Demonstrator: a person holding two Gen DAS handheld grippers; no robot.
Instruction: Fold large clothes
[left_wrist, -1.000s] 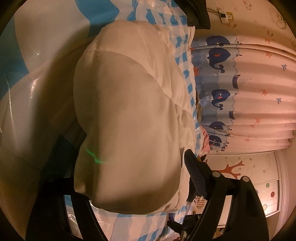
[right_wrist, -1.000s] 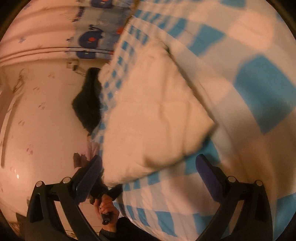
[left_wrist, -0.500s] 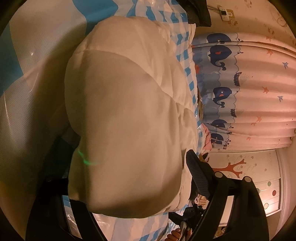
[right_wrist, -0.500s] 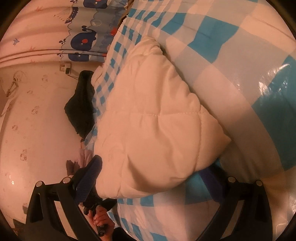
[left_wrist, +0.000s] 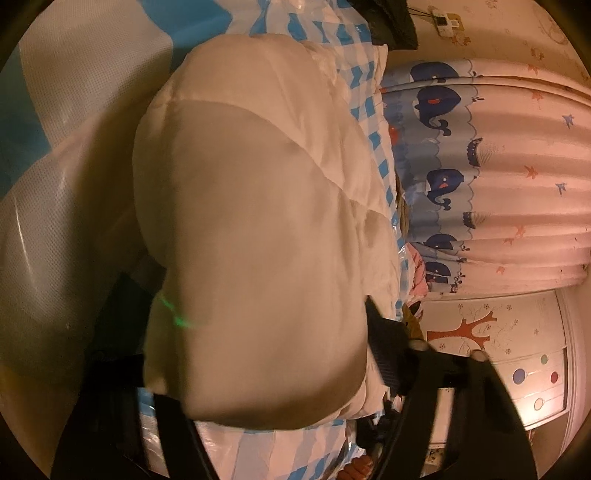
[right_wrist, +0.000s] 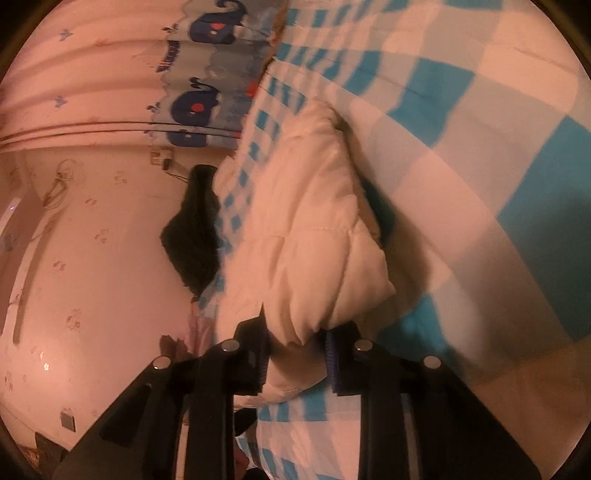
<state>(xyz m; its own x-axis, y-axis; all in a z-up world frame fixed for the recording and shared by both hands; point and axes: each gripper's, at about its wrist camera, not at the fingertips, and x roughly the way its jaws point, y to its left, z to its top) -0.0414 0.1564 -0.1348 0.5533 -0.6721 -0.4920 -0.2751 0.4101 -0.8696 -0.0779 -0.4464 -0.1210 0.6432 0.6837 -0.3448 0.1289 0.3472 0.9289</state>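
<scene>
Right gripper (right_wrist: 293, 354) has gone from jaws wide apart around the garment's corner to clamped tight on it; white quilted fabric is bunched between the two pads. Left gripper (left_wrist: 255, 354) is also narrower than before and its jaws are closing now, with the thick padded bulk between the fingers. Its far-side finger (left_wrist: 384, 350) sits at the fabric edge; the near-side finger is in shadow behind the fabric, so I cannot tell whether the pads press yet.

White padded jacket (left_wrist: 255, 221) lies on the blue-and-white checked plastic sheet (right_wrist: 517, 147) covering the bed, with a puffy section filling most of the left wrist view. In the right wrist view it runs away from the camera as a long quilted strip. Whale-print curtain (left_wrist: 480, 166) hangs beyond the bed edge, and a black garment (right_wrist: 194, 236) sits at the far end by the wall.

Step in hand, as I judge it: secure both corners before lifting to fold.
- Let the left jaws finish closing before any pull.
- Grip through the quilted seam, since slick puffy fill slips out.
- Raise both hands together and keep the edge taut between them.
- Watch that the plastic sheet is not pinched along with the fabric.
</scene>
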